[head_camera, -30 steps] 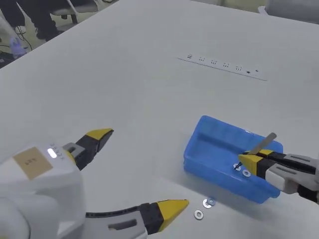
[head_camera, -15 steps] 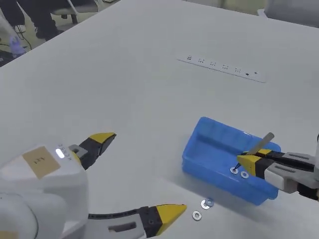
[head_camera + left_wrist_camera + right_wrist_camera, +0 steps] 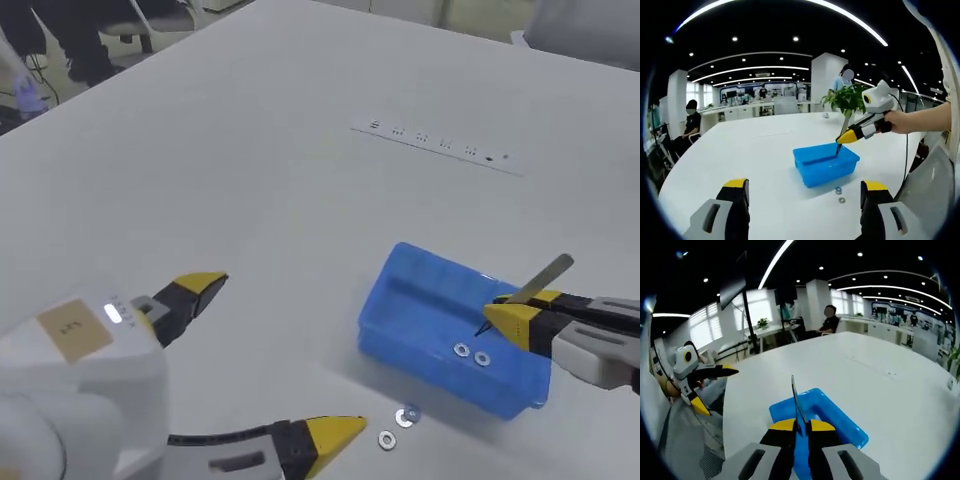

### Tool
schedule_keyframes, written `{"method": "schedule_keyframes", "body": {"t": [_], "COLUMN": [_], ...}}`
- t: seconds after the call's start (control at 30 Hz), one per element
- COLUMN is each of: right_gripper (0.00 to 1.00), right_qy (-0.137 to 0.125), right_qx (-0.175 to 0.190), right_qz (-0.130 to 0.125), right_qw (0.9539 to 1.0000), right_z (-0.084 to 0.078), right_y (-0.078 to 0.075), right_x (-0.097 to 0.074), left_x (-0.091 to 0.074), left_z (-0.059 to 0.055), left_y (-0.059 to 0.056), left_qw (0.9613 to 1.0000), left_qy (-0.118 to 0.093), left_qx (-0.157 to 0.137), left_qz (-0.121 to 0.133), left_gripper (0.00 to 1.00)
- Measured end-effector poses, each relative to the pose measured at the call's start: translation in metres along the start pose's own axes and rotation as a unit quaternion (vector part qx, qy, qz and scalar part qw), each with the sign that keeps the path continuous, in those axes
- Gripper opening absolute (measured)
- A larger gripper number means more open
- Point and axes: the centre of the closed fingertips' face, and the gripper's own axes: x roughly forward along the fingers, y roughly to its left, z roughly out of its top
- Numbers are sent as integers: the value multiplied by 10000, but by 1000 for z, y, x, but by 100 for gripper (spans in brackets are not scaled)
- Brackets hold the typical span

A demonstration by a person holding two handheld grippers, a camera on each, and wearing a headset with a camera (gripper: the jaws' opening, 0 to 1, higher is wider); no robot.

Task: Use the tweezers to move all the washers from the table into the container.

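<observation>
The right tongs (image 3: 499,317), clamped shut on the tweezers (image 3: 541,277), have risen a little off the floor of the blue container (image 3: 420,352). Half a second ago the tweezer points were pressed down among the washers there. Now the points hang just above and to the far side of two washers (image 3: 461,350) that lie free on the container floor, side by side near its right end. The points look bare, though they are too fine to be certain, so the latest washer appears to have been dropped and that delivery is done. The task itself is not finished. At least two loose washers (image 3: 387,439) lie on the white tabletop (image 3: 250,180), just outside the container's near wall. The farther one (image 3: 406,417) may be a stacked pair, which cannot be told. These lie near and to the left of the right tongs, so the tweezers would likely have to clear the near wall and come down on the tabletop side for the next pick. The left tongs (image 3: 283,357) hold nothing, their jaws spread wide at the near left. In the left gripper view the loose washers (image 3: 840,195) lie ahead, between the jaws and closer to the right one, with the container (image 3: 820,173) beyond. In the right gripper view the tweezers (image 3: 796,400) stand up from the closed tongs (image 3: 799,426) over the container (image 3: 840,426).
</observation>
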Motion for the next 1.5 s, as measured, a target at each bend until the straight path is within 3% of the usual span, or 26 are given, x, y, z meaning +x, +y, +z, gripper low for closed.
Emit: {"method": "schedule_keyframes", "body": {"t": [0.33, 0.63, 1.03, 1.5], "right_gripper": [5, 5, 5, 5], "right_qy": [-47, 89, 301, 363], "right_qx": [70, 216, 464, 647], "right_qz": [320, 641, 609, 505], "right_qw": [9995, 9977, 9966, 9960], "right_z": [4, -11, -44, -59], "right_y": [30, 53, 60, 55], "right_x": [-4, 3, 23, 34], "left_x": [0, 0, 0, 0], "left_z": [0, 0, -1, -3], "left_y": [-1, 0, 2, 1], "left_qw": [10000, 10000, 10000, 10000], "left_qy": [10, 19, 42, 71], "left_qx": [9, 22, 27, 36], "left_qz": [-14, -12, 17, 1], "left_gripper": [94, 94, 94, 93]}}
